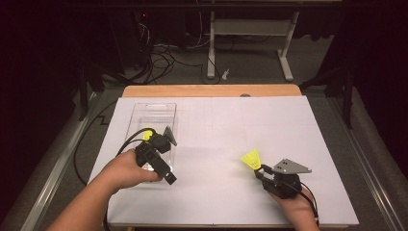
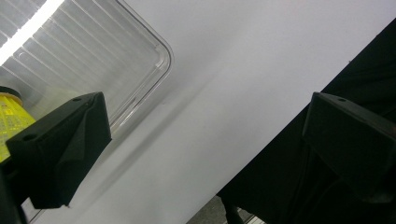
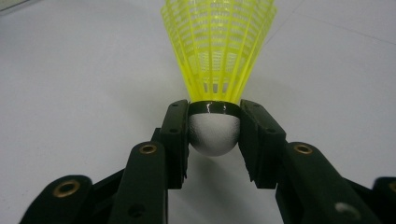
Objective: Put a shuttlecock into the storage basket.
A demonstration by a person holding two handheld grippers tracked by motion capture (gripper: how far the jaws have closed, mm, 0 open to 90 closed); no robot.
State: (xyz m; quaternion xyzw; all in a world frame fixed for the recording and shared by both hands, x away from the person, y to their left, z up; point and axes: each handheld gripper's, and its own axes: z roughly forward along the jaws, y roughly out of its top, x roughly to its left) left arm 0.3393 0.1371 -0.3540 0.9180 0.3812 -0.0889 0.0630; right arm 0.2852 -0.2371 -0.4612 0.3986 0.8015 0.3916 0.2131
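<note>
Ahead, shuttlecock (image 3: 218,56) (gripped), open sheet (image 3: 70,93)

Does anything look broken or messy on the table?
Nothing stands out. The yellow shuttlecock looks whole, its white cork pinched neatly in the right gripper. The clear tray lies flat on the white sheet, and nothing is spilled.

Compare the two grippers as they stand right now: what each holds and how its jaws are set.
The right gripper is shut on the yellow shuttlecock, pads pressed on its white cork; the left gripper stands wide open with nothing between its jaws.
The right gripper sits over bare white table sheet, while the left gripper hovers at the clear plastic tray.
Both are black two-jaw grippers, each held in one hand.
</note>
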